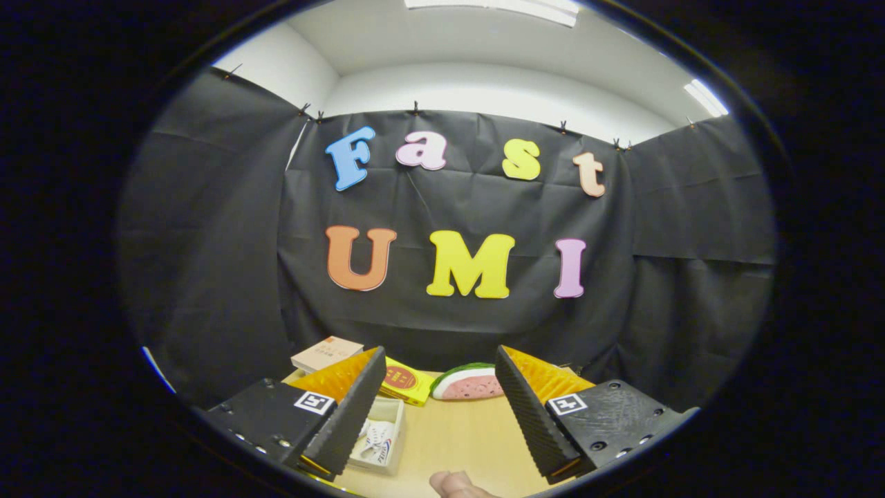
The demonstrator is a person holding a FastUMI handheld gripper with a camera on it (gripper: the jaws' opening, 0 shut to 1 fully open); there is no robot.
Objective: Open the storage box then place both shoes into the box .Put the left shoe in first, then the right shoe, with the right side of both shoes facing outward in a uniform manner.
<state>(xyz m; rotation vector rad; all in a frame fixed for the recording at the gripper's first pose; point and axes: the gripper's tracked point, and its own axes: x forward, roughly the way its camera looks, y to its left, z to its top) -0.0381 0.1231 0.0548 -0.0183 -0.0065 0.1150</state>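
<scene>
Hovering above the desk (456,432), tongs (440,394) spread wide apart, nothing between them. They point level at the booth wall rather than down at the work.

Key relation: the storage box (379,437) lies low and left of the tongs' centreline, partly hidden behind the left finger (346,415), lower left of the frame. It reads as a pale open-topped box with a white shoe (377,439) inside; can't tell which shoe, or which way it faces. No second shoe that I can make out.

Clutter beyond the fingertips: yellow packet (406,382), watermelon-slice toy (469,382), tan carton (326,353) further left. A fingertip (456,485) sits at the bottom centre, below the tongs.

Judgement: next move needs a pitch down and a shift left to bring the box between the fingers. Its long axis seems to run away from the camera, roughly parallel to the fingers.
</scene>
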